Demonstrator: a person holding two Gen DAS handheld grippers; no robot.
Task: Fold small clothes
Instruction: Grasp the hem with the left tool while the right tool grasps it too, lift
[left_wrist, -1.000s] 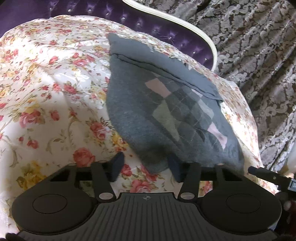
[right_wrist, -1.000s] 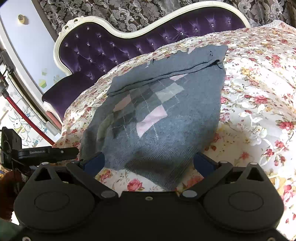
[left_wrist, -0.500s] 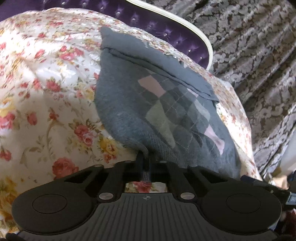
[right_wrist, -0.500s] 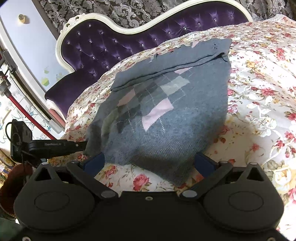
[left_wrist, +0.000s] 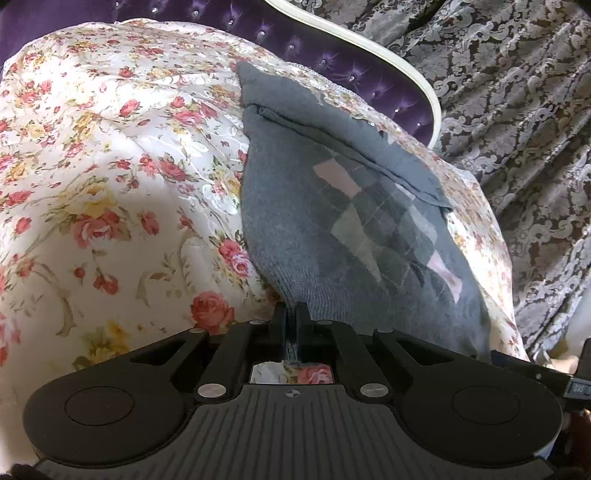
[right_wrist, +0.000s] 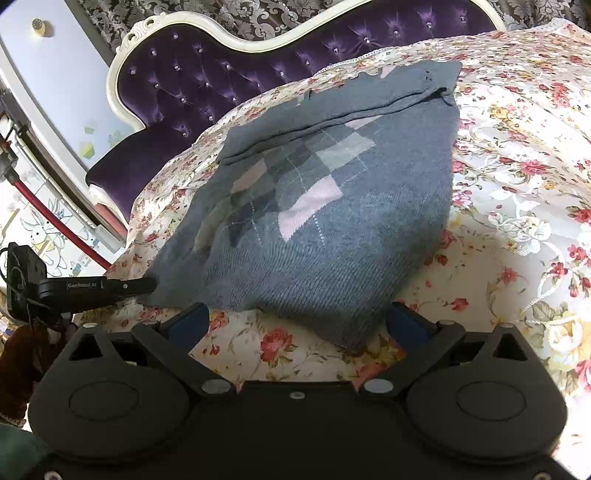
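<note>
Left gripper (left_wrist: 291, 314) is clamping its jaws tight on the near hem corner of the grey sweater (left_wrist: 332, 236); a strip of knit is showing between the closed pads. Right gripper (right_wrist: 299, 321) is hanging with jaws wide apart over the opposite near corner of the sweater (right_wrist: 325, 221), pads not pressing on any cloth, the hem lying between and just beyond them.

Risks, as judged from here:
- Only one corner is being gripped. If the left side is lifting alone, the knit is likely stretching and skewing, and the fold is coming out crooked
- The pinch is looking shallow, at the very edge; loose knit could be slipping out under its own weight
- The floral bedspread (left_wrist: 110, 184) is slick-looking and rumpled; the closed pads could be catching it along with the hem, or the garment could be sliding toward the right-hand edge of the bed, where it is already lying close

Sweater: grey knit with a pink, pale grey and dark argyle panel across the front, lying flat on the bed near the purple tufted headboard (right_wrist: 221, 66). Its far end is already doubled over into a band, the ribbed hem facing the grippers
</note>
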